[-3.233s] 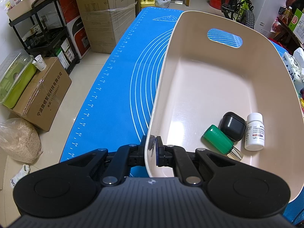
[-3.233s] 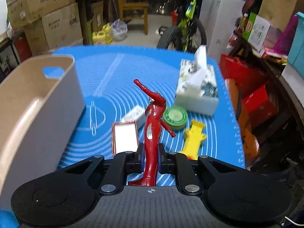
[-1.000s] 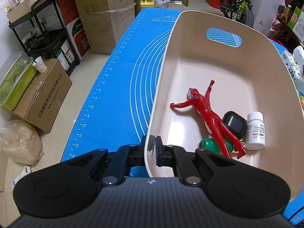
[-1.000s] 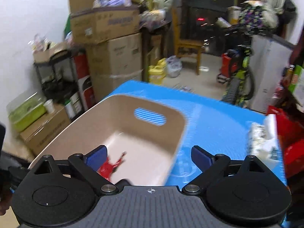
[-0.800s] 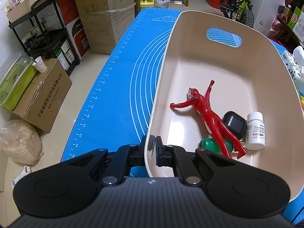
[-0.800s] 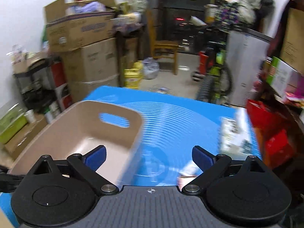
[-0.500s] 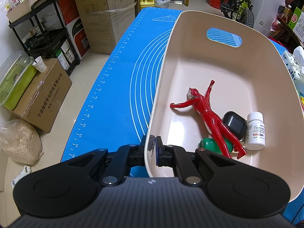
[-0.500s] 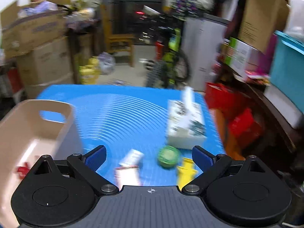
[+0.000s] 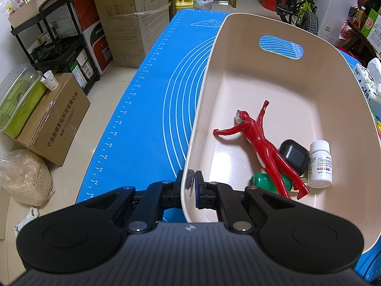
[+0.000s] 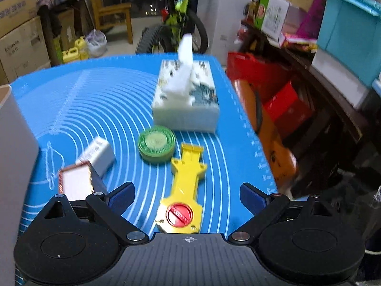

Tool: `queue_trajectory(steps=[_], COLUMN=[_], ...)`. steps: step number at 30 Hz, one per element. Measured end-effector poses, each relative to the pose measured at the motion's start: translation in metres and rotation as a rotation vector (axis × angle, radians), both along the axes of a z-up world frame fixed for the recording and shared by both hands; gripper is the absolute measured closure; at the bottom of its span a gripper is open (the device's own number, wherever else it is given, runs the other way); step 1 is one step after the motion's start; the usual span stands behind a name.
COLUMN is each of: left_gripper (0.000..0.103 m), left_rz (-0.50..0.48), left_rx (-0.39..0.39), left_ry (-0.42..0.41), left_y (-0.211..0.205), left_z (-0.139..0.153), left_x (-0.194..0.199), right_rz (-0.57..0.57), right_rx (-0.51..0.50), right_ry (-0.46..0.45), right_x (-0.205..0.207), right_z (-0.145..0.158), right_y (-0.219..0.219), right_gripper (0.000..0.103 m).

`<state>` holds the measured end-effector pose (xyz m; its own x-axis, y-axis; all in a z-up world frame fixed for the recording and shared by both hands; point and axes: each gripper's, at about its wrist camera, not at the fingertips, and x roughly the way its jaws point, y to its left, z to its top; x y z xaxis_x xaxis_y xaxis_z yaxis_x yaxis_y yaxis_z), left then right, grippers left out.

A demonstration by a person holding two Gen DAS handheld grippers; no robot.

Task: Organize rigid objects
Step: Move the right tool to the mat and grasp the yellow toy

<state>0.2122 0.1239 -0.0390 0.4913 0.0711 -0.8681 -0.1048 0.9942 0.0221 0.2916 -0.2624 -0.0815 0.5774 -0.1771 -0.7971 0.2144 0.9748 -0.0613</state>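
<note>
Bin holds four things; more lie on the mat.

The left gripper (image 9: pixel 191 186) is clamped on the near rim of the bin (image 9: pixel 281 23), which contains a red figure (image 9: pixel 259 143), black case (image 9: pixel 294 156), white bottle (image 9: pixel 320 164) and green bottle (image 9: pixel 264 181). The right gripper (image 10: pixel 188 196) gapes empty over a yellow tool (image 10: pixel 187 178) on the mat (image 10: pixel 100 100), right of the bin.

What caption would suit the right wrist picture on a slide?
Open right gripper above a yellow toy on the blue mat, near a green tin and tissue box.
</note>
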Motion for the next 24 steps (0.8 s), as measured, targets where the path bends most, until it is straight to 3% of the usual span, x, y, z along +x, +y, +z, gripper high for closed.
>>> queue_trajectory(steps=[6, 9, 17, 18, 24], left_gripper=[0.093, 0.093, 0.093, 0.093, 0.093], left_rz=[0.000, 0.000, 0.000, 0.000, 0.000], left_rx=[0.000, 0.000, 0.000, 0.000, 0.000], left_ry=[0.000, 0.000, 0.000, 0.000, 0.000], left_y=[0.000, 0.000, 0.000, 0.000, 0.000], left_z=[0.000, 0.000, 0.000, 0.000, 0.000], left_x=[0.000, 0.000, 0.000, 0.000, 0.000], right_rz=[-0.002, -0.010, -0.016, -0.008, -0.012], right_rx=[-0.001, 0.014, 0.074, 0.076, 0.062], right_ry=[0.050, 0.030, 0.033, 0.033, 0.007], right_x=[0.003, 0.001, 0.000, 0.000, -0.002], right_z=[-0.022, -0.024, -0.024, -0.023, -0.011], right_y=[-0.001, -0.003, -0.008, -0.007, -0.002], right_gripper=[0.015, 0.017, 0.043, 0.052, 0.053])
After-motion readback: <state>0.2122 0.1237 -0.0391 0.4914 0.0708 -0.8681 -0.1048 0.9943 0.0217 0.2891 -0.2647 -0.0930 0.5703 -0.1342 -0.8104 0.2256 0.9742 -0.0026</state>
